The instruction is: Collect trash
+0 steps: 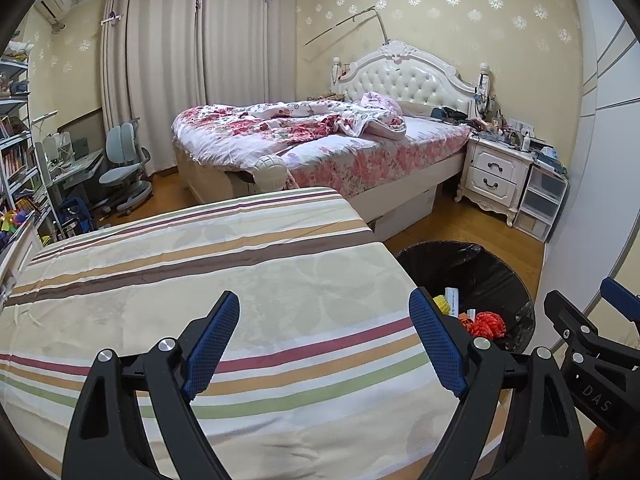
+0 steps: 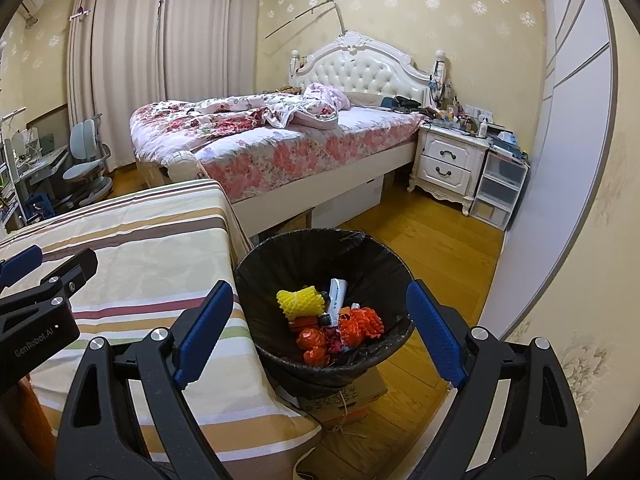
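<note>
A round bin lined with a black bag [image 2: 360, 256] stands on the floor beside a table covered with a striped cloth [image 2: 140, 248]. Inside lie a yellow foam net [image 2: 300, 302], an orange foam net [image 2: 362, 322], crumpled orange wrappers [image 2: 312, 340] and a white tube [image 2: 336, 294]. My right gripper [image 2: 320, 334] hovers above the bin, open, with nothing between its blue pads. My left gripper [image 1: 324, 344] is over the striped cloth [image 1: 240, 280], open and empty. The bin [image 1: 492, 272] shows at its right, with the orange net [image 1: 488, 324] inside.
A cardboard box [image 2: 348, 400] sits under the bin. Beyond are a bed with a floral quilt [image 2: 260, 132], a white nightstand [image 2: 448, 160], plastic drawers [image 2: 498, 188] and a wardrobe door [image 2: 560, 120]. A desk and chair [image 1: 124, 168] and a bookshelf [image 1: 16, 152] stand at the left.
</note>
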The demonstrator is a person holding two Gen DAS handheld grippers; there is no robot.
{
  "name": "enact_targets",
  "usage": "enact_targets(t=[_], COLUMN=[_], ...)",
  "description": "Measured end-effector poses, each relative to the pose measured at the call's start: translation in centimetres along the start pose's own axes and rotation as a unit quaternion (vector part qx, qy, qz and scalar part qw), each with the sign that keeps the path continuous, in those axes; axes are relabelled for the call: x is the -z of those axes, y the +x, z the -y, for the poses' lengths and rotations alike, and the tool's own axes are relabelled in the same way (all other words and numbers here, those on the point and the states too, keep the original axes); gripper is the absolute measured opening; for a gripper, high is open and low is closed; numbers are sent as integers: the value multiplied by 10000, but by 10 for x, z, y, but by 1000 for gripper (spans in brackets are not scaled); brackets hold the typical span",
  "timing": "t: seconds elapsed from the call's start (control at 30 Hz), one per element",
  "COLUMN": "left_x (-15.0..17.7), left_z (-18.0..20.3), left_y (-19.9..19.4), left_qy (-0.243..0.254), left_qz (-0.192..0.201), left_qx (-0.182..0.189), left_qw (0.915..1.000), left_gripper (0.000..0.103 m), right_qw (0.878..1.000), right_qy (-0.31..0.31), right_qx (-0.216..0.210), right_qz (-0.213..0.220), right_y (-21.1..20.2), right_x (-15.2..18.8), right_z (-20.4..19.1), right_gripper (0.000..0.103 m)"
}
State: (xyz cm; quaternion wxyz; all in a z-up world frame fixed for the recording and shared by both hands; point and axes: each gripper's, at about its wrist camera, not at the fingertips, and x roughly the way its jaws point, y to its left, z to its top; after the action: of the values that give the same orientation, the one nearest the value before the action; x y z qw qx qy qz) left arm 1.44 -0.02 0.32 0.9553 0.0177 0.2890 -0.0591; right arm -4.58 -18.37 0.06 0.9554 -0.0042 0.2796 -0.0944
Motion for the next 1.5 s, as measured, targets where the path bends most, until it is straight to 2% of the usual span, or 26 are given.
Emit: enact_targets(t=[1.5], left_x=[4], left_z=[-1], left_y=[3], left_qy=[-22], left_qz=[-67], left_qx=[43], left_qw=[10000], left_gripper=[84], right_qw=[10000], right_qy=[3], right_qx=[-5], right_qz=[4], right_y=[-2], right_x=[-1], right_z=[-2], right_gripper=[86])
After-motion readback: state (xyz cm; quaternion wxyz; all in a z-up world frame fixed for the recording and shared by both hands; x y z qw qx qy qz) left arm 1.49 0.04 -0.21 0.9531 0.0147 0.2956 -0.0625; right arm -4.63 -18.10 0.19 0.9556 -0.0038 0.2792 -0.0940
